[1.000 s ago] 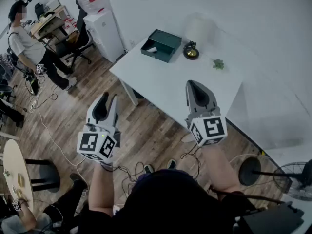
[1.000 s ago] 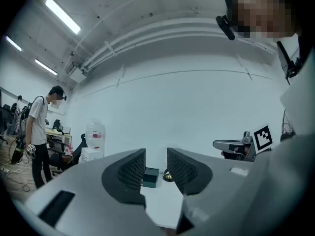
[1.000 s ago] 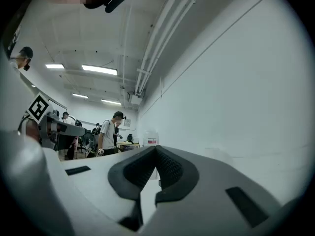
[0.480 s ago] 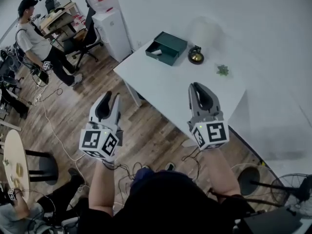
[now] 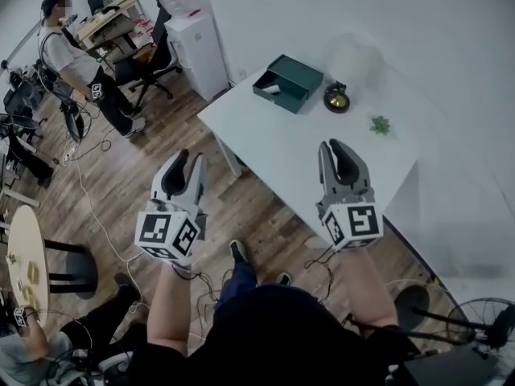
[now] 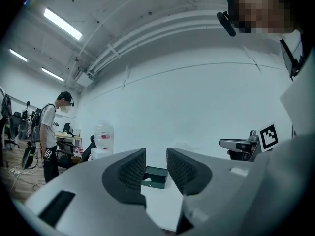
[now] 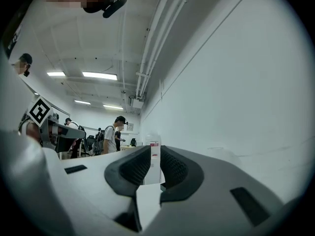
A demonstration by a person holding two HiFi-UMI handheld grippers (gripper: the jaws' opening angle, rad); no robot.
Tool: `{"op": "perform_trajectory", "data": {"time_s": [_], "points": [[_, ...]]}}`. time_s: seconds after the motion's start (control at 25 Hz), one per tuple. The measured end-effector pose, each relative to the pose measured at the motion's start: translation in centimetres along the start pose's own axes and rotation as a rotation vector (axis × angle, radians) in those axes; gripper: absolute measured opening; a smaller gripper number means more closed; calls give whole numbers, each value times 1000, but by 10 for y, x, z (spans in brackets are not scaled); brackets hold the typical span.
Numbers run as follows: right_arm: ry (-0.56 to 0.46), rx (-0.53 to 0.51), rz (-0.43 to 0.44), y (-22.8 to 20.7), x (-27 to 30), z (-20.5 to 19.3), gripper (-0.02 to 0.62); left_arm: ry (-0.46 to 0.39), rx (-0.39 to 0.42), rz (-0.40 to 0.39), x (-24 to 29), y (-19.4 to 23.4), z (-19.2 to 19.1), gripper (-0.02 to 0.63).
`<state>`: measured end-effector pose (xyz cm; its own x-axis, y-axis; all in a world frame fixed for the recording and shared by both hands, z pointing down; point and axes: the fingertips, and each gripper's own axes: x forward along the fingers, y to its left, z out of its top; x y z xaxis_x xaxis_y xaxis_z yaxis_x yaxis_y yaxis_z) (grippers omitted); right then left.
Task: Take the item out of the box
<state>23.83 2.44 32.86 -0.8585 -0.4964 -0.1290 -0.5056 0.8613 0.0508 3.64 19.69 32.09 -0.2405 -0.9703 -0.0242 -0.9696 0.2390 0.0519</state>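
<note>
A dark green box [image 5: 290, 82] lies open at the far left corner of the white table [image 5: 273, 139], with something white [image 5: 273, 90] inside. Both grippers hang in the air short of the table, far from the box. My left gripper [image 5: 189, 158] is over the wooden floor, its jaws a small way apart and empty. In the left gripper view the box [image 6: 156, 176] shows through that gap in my left gripper [image 6: 156, 168]. My right gripper [image 5: 338, 145] is over the table's near edge. In the right gripper view my right gripper [image 7: 155, 163] has its jaws nearly together with nothing between them.
On the table beyond the box sit a round dark-and-brass object [image 5: 336, 96] and a small green plant [image 5: 379, 124]. A white water dispenser [image 5: 197, 43], an office chair [image 5: 157, 59] and a standing person [image 5: 76, 63] are at the far left. Cables [image 5: 88, 207] cross the floor; a fan [image 5: 483, 328] stands at right.
The table and box have slid right and a little nearer in the head view as the person walks forward. Both grippers keep their pose and jaw gaps.
</note>
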Motion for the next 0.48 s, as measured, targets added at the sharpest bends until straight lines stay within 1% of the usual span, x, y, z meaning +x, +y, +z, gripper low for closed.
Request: {"op": "perform_trajectory", "data": {"time_s": [0.2, 0.48], "points": [[17, -24, -17, 15, 29, -1, 66, -2, -29, -23, 11, 33, -4, 127], [35, -41, -74, 41, 102, -11, 63, -27, -76, -56, 46, 125, -9, 127]]}}
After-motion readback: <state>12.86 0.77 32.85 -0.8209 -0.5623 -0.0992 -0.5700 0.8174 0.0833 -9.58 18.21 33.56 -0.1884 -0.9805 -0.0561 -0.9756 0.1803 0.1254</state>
